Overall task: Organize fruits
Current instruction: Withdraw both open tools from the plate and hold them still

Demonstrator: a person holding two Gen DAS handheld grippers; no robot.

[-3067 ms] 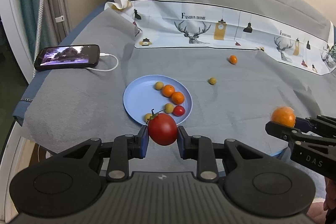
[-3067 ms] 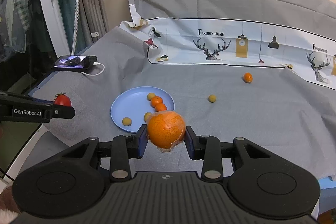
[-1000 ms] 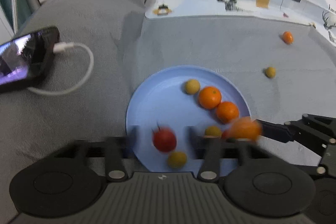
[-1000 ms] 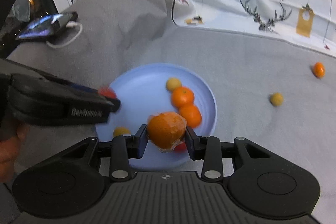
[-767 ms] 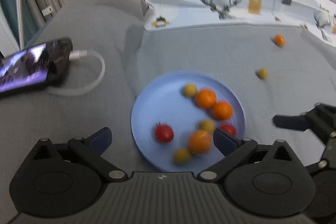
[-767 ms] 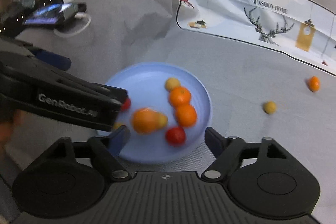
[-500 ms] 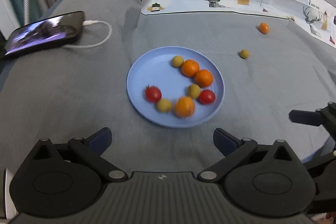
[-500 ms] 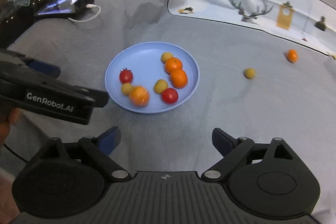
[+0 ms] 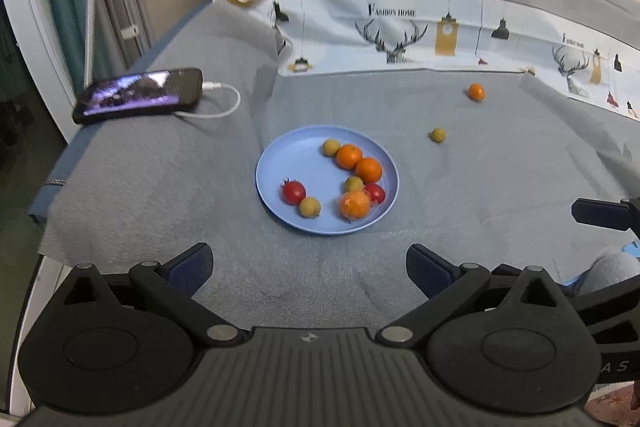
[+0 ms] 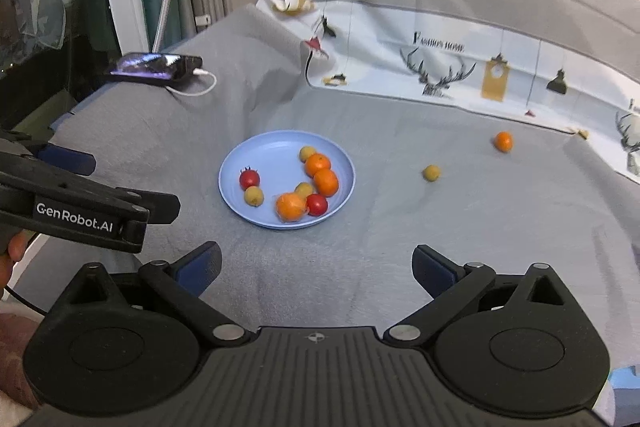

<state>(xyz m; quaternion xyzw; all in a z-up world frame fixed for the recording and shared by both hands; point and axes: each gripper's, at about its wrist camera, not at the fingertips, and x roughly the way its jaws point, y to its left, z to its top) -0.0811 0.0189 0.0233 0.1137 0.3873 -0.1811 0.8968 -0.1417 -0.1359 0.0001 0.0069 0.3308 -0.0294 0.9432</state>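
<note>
Both my grippers, left gripper (image 9: 308, 261) and right gripper (image 10: 316, 267), spread wide, empty; stray yellow fruit (image 10: 431, 173) lies ahead-right of my right fingers, nearer that hand, plate (image 10: 240, 203) ahead-left

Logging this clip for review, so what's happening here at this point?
A person is gathering fruit onto a blue plate. Both the left gripper and right gripper are open and empty, held back from the plate, which holds seven fruits. A small orange and a yellow fruit lie loose on the grey cloth.
</note>
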